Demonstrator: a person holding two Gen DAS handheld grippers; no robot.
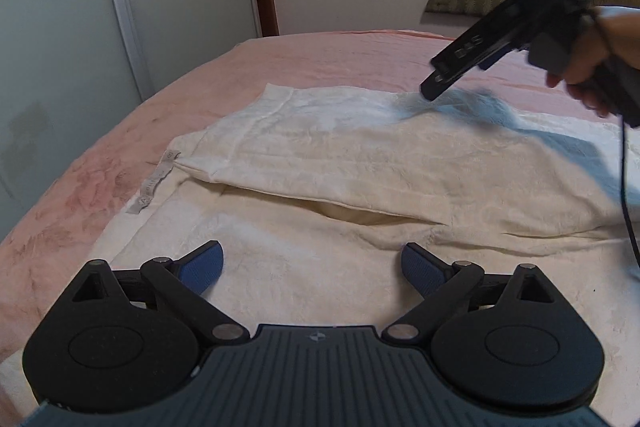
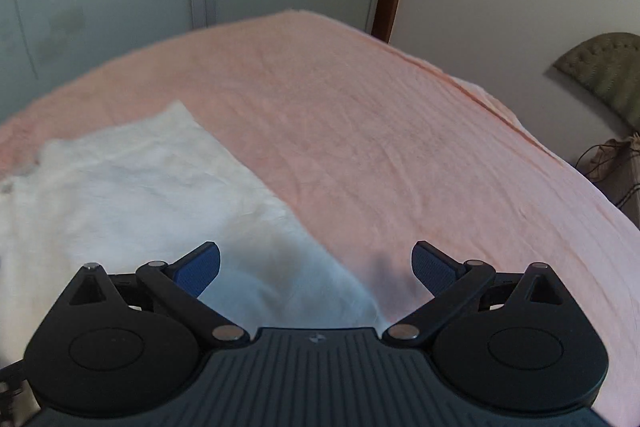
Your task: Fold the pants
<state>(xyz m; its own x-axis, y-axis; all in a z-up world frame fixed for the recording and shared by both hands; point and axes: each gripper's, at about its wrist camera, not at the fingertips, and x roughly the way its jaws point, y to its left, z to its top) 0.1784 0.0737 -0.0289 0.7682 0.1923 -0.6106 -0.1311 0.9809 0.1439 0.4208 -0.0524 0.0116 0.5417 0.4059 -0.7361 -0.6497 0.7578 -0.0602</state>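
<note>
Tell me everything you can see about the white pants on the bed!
The white pants are creamy, soft and fuzzy-looking, with a faint pattern. They lie flat on the pink bedspread, one layer folded over another, leaving a gap along the fold. A small grey label pokes out at the left edge. Both grippers are open above them, gripping nothing; a shadow falls across them.

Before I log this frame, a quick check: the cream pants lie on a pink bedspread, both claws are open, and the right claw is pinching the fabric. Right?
Not quite. The right claw is open and holds nothing; in the left wrist view it hangs above the cream pants. The pink bedspread and the open left claw are as you say.
</note>
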